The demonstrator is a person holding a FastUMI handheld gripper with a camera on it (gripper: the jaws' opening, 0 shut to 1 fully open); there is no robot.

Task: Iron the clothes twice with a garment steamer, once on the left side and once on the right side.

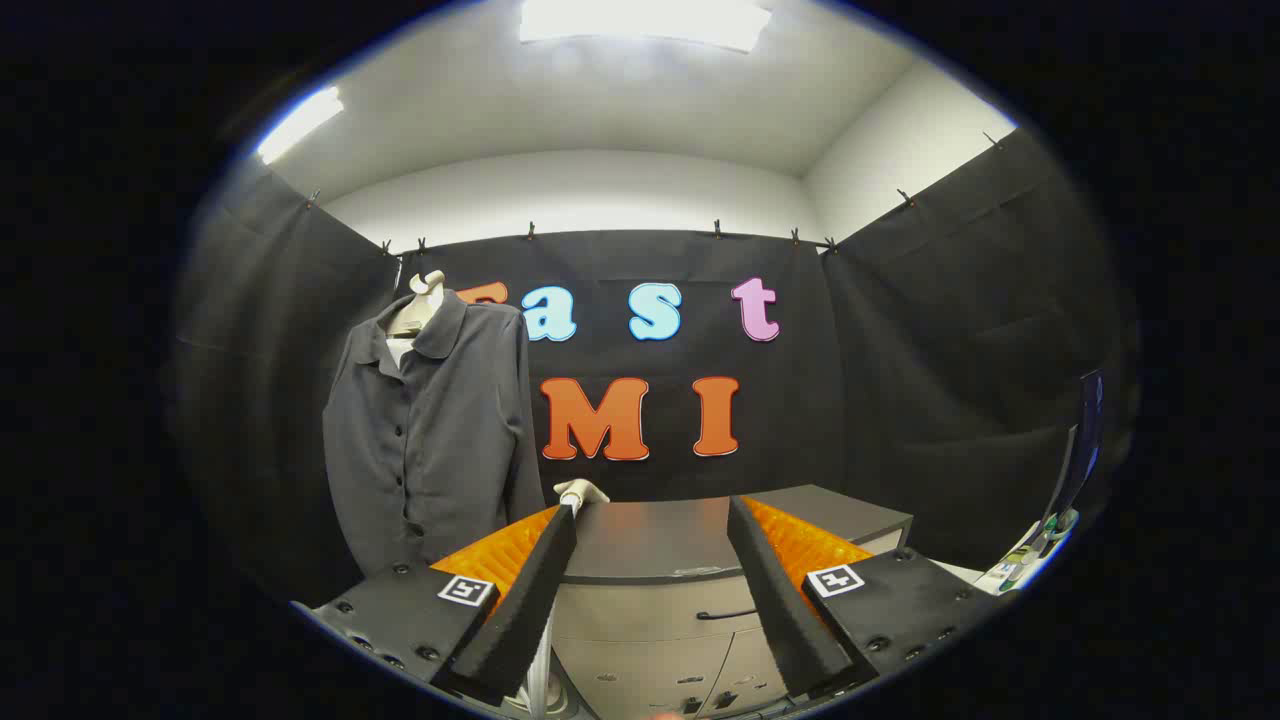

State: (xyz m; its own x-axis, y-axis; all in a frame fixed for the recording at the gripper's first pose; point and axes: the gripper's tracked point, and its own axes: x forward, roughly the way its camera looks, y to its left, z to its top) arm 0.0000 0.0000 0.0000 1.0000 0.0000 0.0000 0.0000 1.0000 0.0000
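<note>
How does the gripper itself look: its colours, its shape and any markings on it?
The gripper has two long black wedge-shaped fingers, spread open, with ribbed orange panels on their outer sides. Each finger sits on a black base plate with dark screws. A small white square tag with a black pattern marks each base.
</note>
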